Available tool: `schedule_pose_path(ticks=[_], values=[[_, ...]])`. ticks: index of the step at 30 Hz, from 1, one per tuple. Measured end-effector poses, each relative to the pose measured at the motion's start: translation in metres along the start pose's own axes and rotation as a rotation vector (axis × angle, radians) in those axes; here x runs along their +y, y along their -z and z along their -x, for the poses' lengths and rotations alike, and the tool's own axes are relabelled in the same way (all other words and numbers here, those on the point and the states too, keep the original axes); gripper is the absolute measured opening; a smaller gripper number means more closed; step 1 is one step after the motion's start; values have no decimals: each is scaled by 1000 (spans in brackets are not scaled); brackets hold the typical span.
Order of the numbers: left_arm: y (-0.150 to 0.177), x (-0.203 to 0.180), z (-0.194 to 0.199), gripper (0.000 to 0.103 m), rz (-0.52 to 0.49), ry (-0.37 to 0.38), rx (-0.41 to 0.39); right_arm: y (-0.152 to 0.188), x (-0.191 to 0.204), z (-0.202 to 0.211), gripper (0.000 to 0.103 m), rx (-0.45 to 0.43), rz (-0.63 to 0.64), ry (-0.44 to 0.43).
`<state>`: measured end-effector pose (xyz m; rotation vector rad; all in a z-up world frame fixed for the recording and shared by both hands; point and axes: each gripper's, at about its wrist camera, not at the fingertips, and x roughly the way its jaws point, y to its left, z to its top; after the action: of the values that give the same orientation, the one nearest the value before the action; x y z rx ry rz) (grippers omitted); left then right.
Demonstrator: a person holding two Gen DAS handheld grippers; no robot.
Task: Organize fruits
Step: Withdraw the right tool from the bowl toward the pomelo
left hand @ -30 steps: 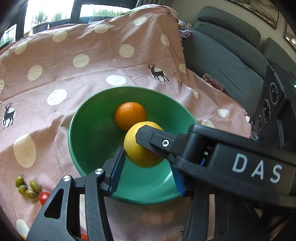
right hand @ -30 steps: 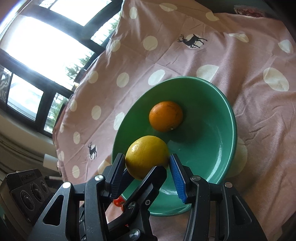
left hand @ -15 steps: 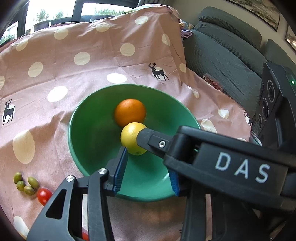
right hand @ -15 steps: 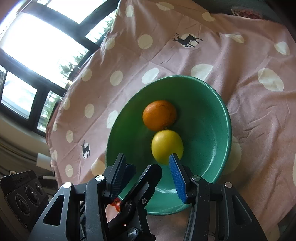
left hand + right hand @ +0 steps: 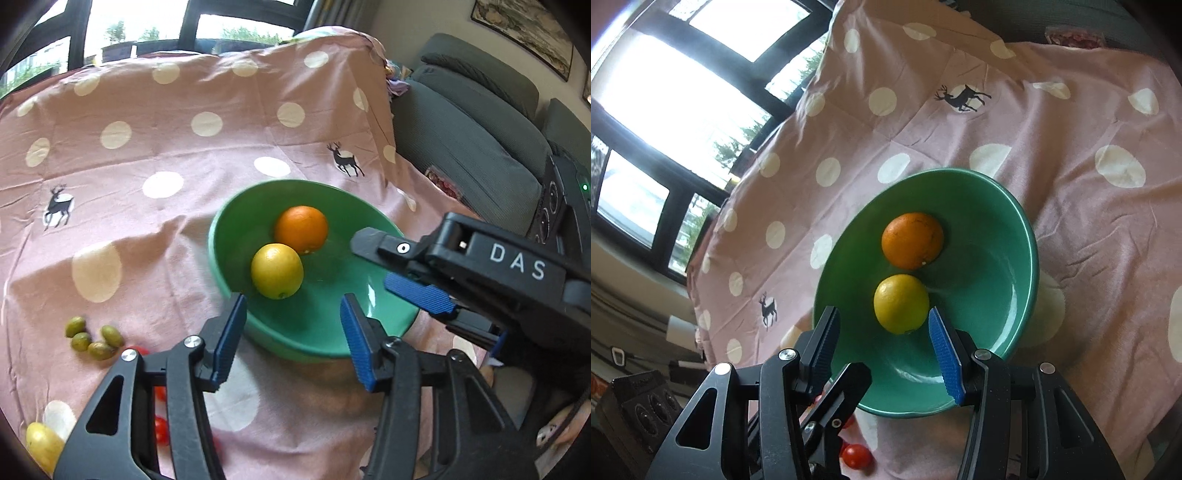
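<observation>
The lemon (image 5: 277,270) lies in the green bowl (image 5: 229,266), on its near-left slope, touching the orange (image 5: 301,229) just beyond it. Neither fruit is held. The bowl stands on a pink spotted cloth (image 5: 147,147). The left gripper (image 5: 291,338) hangs above the bowl's near rim; its jaws have just been opening and stand apart with nothing between them. The right gripper (image 5: 884,341) hovers above the bowl's near edge, jaws likewise parted and clear of the lemon. Left of the bowl lie four green olives (image 5: 92,338); nearer are red cherry tomatoes (image 5: 161,430) and a second yellow fruit (image 5: 42,445). A grey sofa (image 5: 472,122) stands at far right.
</observation>
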<state>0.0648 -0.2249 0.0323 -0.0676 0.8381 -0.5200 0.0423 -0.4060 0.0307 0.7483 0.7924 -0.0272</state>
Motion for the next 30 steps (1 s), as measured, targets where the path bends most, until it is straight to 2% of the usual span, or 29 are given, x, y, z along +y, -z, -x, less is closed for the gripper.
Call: schedule_pose_path(ticks=[6,9,11,18,20,24,28,30], values=[[13,23,32,74,62,-97,-59,7,11,11,55,-19,41,-20],[22,41,46,76,115,-145,-74,12,20,15,55,-24,72,-11],[27,52,57,77,145,-174,-85,15,28,16,59,-23,102,-7],[44,89,87,85,218,-295,-143,33,58,15,65,6,193,-46],[49,101,94,85,241,-307,-154,40,68,12,68,22,225,-50],[57,128,105,88,320,-315,-156,53,87,6,69,53,286,-43],[62,150,116,89,369,-361,-151,69,105,-2,69,101,335,-61],[66,160,122,95,388,-373,-157,78,114,-7,71,134,361,-74]])
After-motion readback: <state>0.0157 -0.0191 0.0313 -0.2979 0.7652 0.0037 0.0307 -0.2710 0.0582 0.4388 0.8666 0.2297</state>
